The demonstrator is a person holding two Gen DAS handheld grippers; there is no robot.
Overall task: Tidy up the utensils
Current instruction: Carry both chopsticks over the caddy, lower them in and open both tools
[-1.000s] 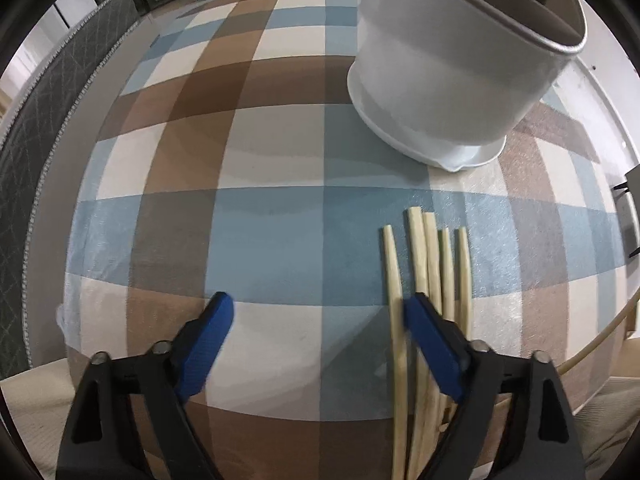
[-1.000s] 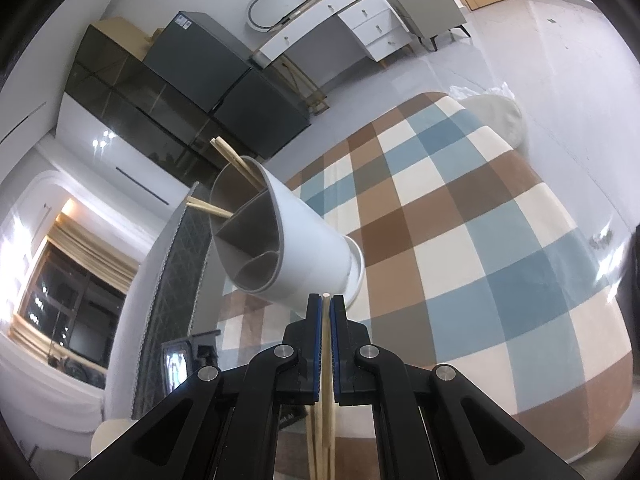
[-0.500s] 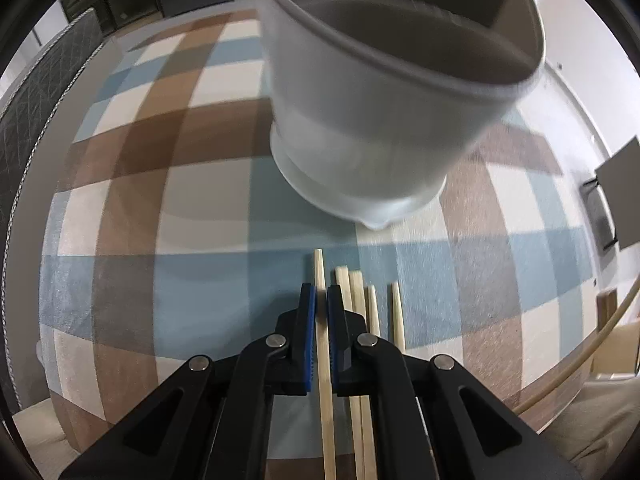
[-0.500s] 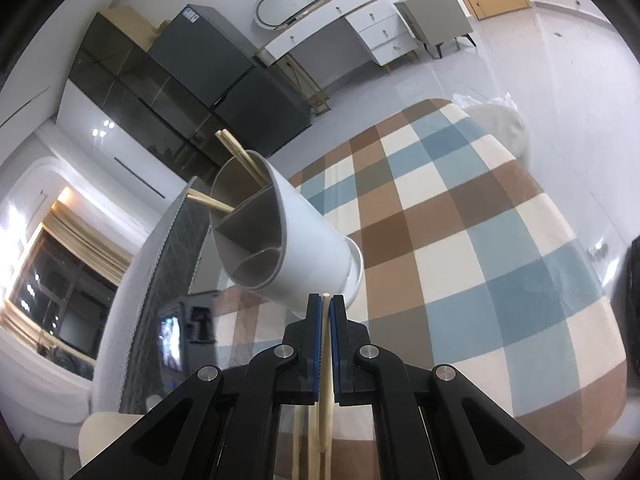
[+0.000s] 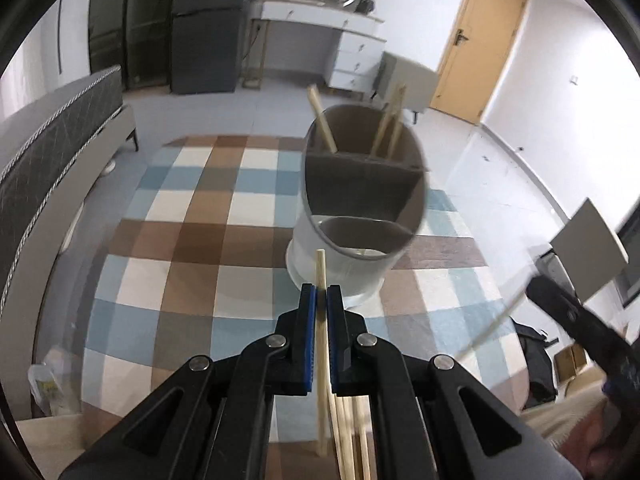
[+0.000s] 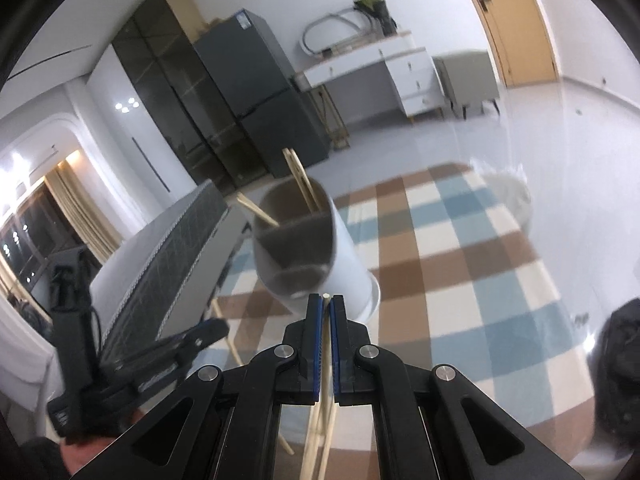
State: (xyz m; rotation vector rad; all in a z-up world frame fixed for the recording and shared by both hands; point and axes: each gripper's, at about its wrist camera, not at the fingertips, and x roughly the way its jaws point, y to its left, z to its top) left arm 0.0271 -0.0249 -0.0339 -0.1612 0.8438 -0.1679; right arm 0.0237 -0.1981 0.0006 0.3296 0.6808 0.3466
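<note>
A white utensil holder (image 5: 360, 216) with grey divided compartments stands on the checked tablecloth (image 5: 192, 240); several chopsticks lean in its far compartment. My left gripper (image 5: 319, 300) is shut on a wooden chopstick (image 5: 321, 344), lifted, its tip pointing at the holder's near rim. More chopsticks (image 5: 352, 440) lie on the cloth below. My right gripper (image 6: 327, 312) is shut on another chopstick (image 6: 329, 344), raised in front of the holder (image 6: 316, 252). The right gripper (image 5: 576, 320) shows at the right of the left wrist view.
A dark bed or sofa edge (image 5: 48, 152) runs along the left. The table's rounded edge (image 5: 516, 344) falls off at the right. A fridge (image 6: 264, 92), a white dresser (image 6: 384, 68) and a door (image 5: 480, 48) stand far behind.
My left gripper closed on a chopstick from the pile and lifted it off the cloth, tilting up toward the holder. My right gripper kept its chopstick and shifted slightly.
</note>
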